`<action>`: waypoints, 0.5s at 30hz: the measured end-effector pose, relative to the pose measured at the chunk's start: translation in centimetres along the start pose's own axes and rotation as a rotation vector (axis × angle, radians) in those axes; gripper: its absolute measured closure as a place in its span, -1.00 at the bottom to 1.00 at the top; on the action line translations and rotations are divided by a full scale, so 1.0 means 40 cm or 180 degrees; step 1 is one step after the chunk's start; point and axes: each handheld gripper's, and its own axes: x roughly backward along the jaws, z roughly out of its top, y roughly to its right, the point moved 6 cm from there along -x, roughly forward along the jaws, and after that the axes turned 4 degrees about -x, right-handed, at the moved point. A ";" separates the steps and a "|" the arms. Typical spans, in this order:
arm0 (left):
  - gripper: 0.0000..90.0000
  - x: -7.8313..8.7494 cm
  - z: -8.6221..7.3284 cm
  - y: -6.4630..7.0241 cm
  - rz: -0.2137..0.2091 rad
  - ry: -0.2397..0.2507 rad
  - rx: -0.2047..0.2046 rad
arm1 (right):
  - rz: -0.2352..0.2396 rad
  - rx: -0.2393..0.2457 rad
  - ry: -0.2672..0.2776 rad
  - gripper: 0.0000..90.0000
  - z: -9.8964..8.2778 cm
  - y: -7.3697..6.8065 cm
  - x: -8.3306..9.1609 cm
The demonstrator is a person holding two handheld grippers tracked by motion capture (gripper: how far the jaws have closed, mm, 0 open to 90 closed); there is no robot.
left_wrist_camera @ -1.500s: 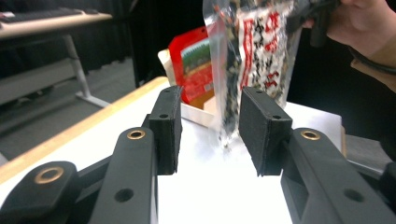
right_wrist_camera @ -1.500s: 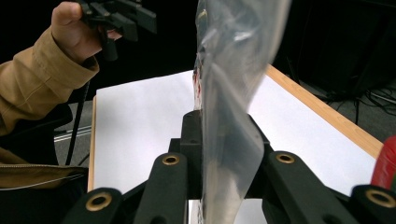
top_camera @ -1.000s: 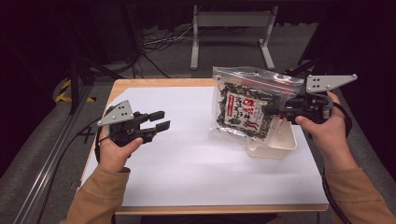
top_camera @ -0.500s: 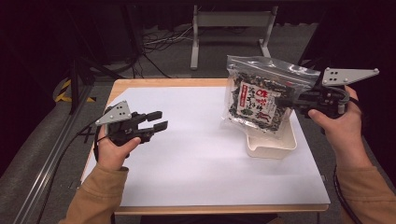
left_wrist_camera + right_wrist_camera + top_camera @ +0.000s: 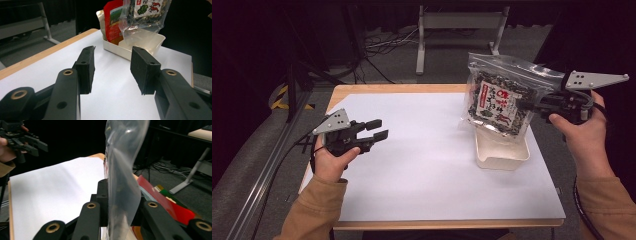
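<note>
My right gripper point(image 5: 532, 105) is clamped on the clear edge of the snack bag point(image 5: 499, 100), and the bag hangs above the white tray point(image 5: 502, 152) near the table's point(image 5: 422, 200) right edge, its bottom just at the tray's far rim. In the left gripper view a red packet point(image 5: 113, 22) stands in the tray's far end. My left gripper point(image 5: 379, 129) sits over the left edge, jaws apart with nothing between them, pointing across toward the tray.
</note>
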 end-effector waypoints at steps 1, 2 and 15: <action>0.22 0.000 -0.001 0.000 0.0003 -0.0002 0.0012 | -0.0008 -0.0002 0.0005 0.68 -0.001 0.002 0.000; 0.22 0.000 -0.002 -0.001 0.0006 -0.0004 0.0005 | -0.0027 -0.0015 0.0004 0.68 -0.004 0.006 0.001; 0.22 -0.001 -0.012 -0.009 0.0019 -0.0023 0.0059 | -0.0217 -0.0126 -0.0025 0.68 -0.052 0.046 -0.010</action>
